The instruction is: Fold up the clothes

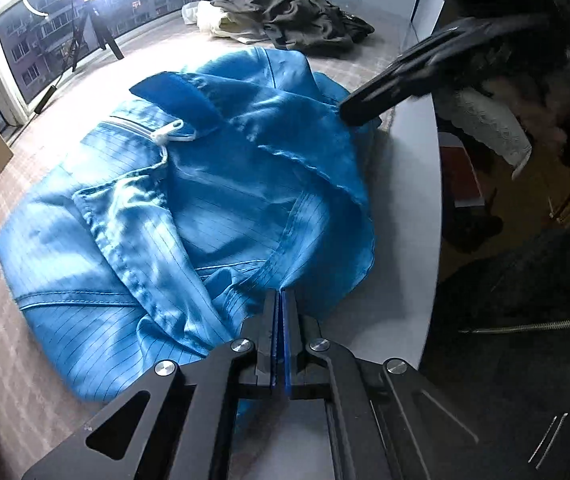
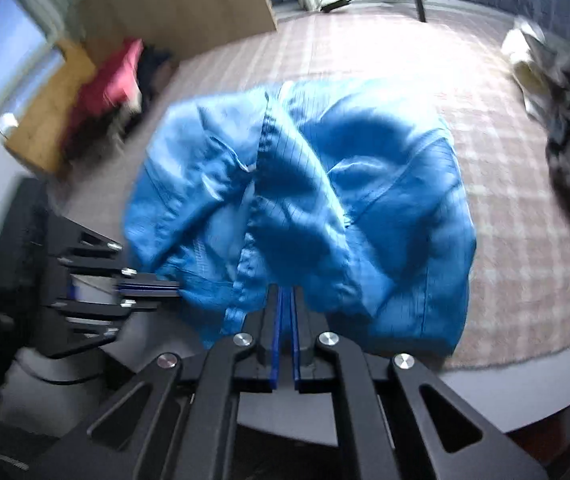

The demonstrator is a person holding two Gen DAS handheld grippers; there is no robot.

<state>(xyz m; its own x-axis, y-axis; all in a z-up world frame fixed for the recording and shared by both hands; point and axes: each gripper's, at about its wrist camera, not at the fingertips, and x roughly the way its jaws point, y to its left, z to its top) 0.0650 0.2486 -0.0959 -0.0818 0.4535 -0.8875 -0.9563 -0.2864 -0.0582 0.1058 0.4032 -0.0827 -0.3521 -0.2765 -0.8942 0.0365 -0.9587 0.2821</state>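
A shiny blue jacket (image 1: 189,208) with fine dark pinstripes and a white zipper (image 1: 165,134) is lying crumpled on the checked cloth (image 1: 1,280) covering the counter (image 1: 409,240), bunched toward its near edge. The left gripper (image 1: 281,300) is pinching the jacket's near hem, its jaws closed down to a thin slit with blue fabric between them. The right gripper (image 2: 286,300) is gripping another bunched fold of the jacket, jaws likewise almost fully closed on the cloth. A dark heap of clothes (image 1: 305,20) is sitting at the far side.
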